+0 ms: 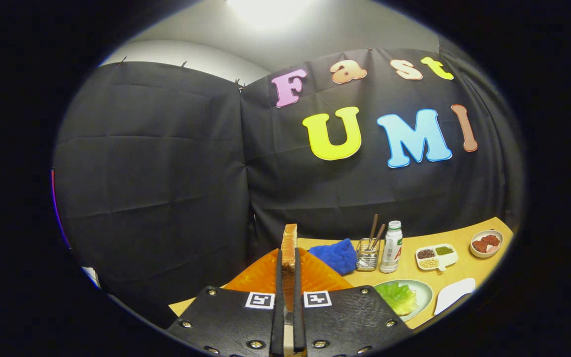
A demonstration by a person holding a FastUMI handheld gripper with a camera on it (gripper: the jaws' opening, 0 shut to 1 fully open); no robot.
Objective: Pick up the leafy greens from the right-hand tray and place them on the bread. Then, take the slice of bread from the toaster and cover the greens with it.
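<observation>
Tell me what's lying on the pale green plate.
Leafy greens lie on the plate, right of the claw, which is shut on a bread slice. Whether bread lies under the greens cannot be seen.

hand-held gripper [288, 277] clamps bread slice [289, 245] | above orange tray [260, 277]

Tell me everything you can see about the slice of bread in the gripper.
The toasted slice of bread is seen edge-on, standing upright, golden-brown with a rough, porous crust. The gripper is shut on it, both fingers pressing its flat faces; its top sticks out above them. It hangs above the ridged orange plastic tray.
</observation>
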